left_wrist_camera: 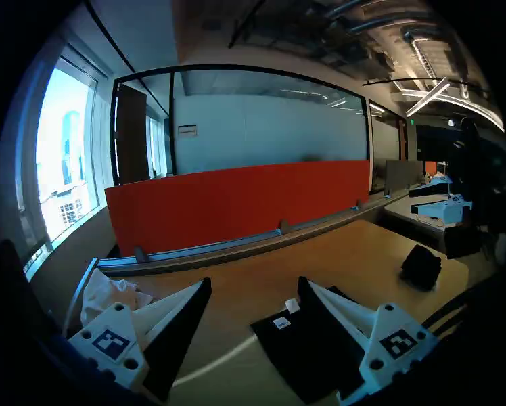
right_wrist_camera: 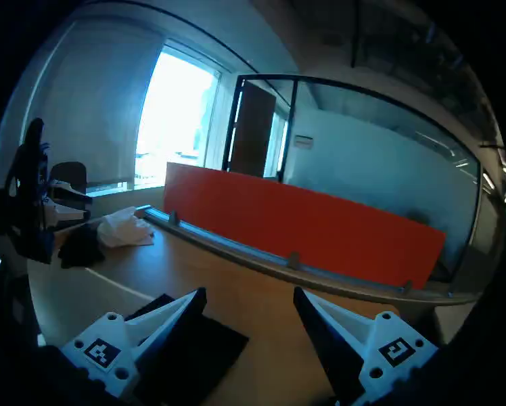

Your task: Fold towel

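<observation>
Nearest the lens, the left claw stands wide apart with nothing between its fingers, and the right claw is spread the same way, also empty. Both hang a little above the surface, a broad wooden top that runs back to an orange divider set on a grey rail.

On that wood lies the towel, black and flat. In the left gripper view it sits partly under the claw's right-hand finger. In the right gripper view it lies partly under the left-hand finger, so it probably rests between the two claws. Whether it is already doubled over I cannot tell.

Farther off, a crumpled white cloth sits by the rail, and a small black bundle rests near the far edge. Two little pale tags show at the towel's near corner.

The towel looks soft, light and limp. It should drape and sag once lifted, and it may slide on the smooth wood. The best hold is likely a pinch at two corners of one edge, with a finger slipped under the thin hem.
</observation>
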A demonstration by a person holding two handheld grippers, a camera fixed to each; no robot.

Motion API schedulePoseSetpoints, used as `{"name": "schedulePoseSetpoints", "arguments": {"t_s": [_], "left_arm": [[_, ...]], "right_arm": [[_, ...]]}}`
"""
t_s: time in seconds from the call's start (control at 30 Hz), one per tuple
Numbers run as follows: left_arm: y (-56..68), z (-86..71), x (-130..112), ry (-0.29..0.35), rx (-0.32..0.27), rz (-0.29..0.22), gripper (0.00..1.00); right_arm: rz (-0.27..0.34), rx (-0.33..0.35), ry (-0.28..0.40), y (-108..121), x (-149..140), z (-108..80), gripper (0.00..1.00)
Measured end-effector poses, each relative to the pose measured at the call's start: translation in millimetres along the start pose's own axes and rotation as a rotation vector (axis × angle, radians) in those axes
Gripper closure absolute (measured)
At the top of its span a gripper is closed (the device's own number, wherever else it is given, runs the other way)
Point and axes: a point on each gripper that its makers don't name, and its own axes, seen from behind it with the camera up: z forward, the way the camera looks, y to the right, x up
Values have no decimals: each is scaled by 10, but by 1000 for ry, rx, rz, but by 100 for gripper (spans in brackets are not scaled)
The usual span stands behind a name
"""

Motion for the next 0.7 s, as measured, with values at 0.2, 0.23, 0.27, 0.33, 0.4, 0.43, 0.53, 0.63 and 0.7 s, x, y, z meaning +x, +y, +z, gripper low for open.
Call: {"name": "schedulePoseSetpoints", "arguments": {"t_s": [0.2, 0.23, 0.27, 0.33, 0.4, 0.43, 0.53, 0.63, 0.7], "left_arm": [[114, 37, -90, -24, -37, 32, 5], [135, 43, -106, -28, -43, 35, 5], [158, 50, -124, -32, -51, 38, 5], [193, 59, -170, -39, -62, 44, 5], [229, 67, -232, -48, -72, 50, 5], [246, 71, -271, -53, -76, 54, 5], [310, 82, -415, -74, -91, 67, 5], [383, 90, -577, -98, -105, 80, 5], [432, 95, -687, -113, -114, 87, 5]], "right_arm": [[-10, 90, -49, -210, -56, 24, 0], [-15, 97, -54, -227, -69, 31, 0], [-21, 104, -60, -245, -84, 38, 0], [-31, 110, -73, -268, -142, 54, 0], [-37, 118, -87, -298, -213, 66, 0], [-37, 123, -93, -317, -249, 69, 0], [-33, 138, -113, -376, -362, 76, 0], [-30, 148, -131, -422, -482, 84, 0], [-30, 152, -143, -449, -571, 92, 0]]}}
